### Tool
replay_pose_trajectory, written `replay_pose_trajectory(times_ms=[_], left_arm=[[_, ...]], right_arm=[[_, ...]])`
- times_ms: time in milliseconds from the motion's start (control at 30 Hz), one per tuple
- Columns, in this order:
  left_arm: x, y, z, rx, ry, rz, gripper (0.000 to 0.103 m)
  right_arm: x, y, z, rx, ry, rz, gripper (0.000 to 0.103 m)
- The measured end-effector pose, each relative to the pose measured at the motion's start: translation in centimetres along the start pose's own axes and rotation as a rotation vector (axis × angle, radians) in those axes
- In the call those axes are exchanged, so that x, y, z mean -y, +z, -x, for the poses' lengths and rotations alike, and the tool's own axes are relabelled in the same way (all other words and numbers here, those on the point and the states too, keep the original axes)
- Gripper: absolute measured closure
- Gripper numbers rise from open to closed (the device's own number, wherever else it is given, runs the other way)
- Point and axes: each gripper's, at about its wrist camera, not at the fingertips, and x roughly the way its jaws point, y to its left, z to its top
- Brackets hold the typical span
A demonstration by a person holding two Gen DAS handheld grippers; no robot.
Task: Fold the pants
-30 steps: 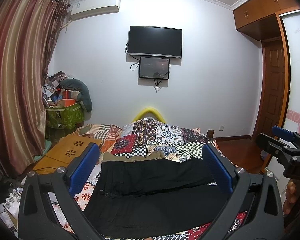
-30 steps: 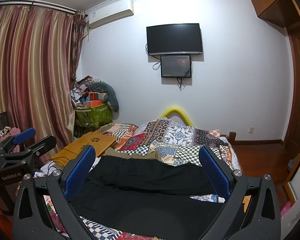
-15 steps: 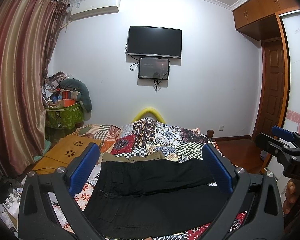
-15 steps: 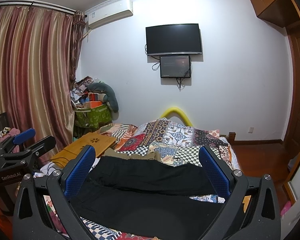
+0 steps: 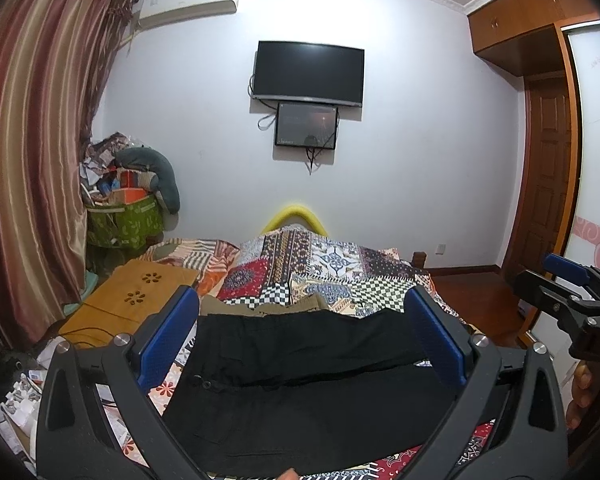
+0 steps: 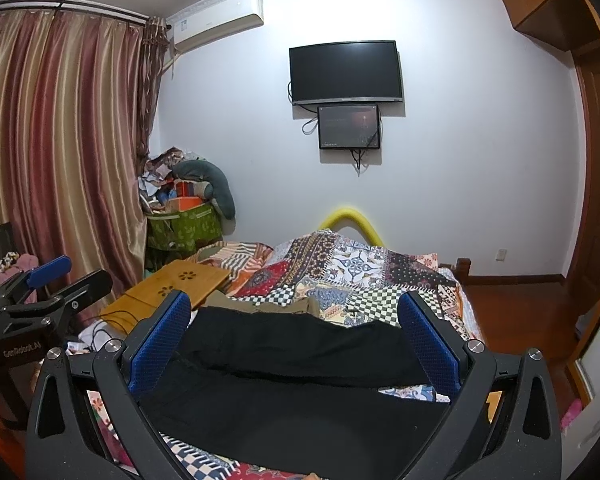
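Pants (image 5: pixel 300 380), black, lie on the quilt (image 5: pixel 320 268); both grippers, left (image 5: pixel 300 344) and right (image 6: pixel 296 340) ("GenRobot.AI"), hover spread, empty.

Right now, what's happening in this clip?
A person holds a gripper in each hand above a bed, facing black pants spread flat on the patchwork bedspread. The left gripper and right gripper both have their jaws wide open and grip nothing. The pants look unfolded, legs lying side by side, so folding has not yet started. A tan garment lies just beyond them.
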Motion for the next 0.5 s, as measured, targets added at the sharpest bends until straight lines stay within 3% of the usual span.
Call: replay_pose_trajectory(times_ms=[333, 500], left_arm=[[-3.1, -0.8, -7.6, -0.11, 0.039, 0.02, 0.0], [-5.1, -1.6, -12.5, -0.171, 0.087, -0.013, 0.0]], right_arm=[[4.6, -2.1, -3.7, -0.108, -0.106, 0.008, 0.0], [8.5, -3.6, -5.9, -0.17, -0.218, 0.015, 0.0]])
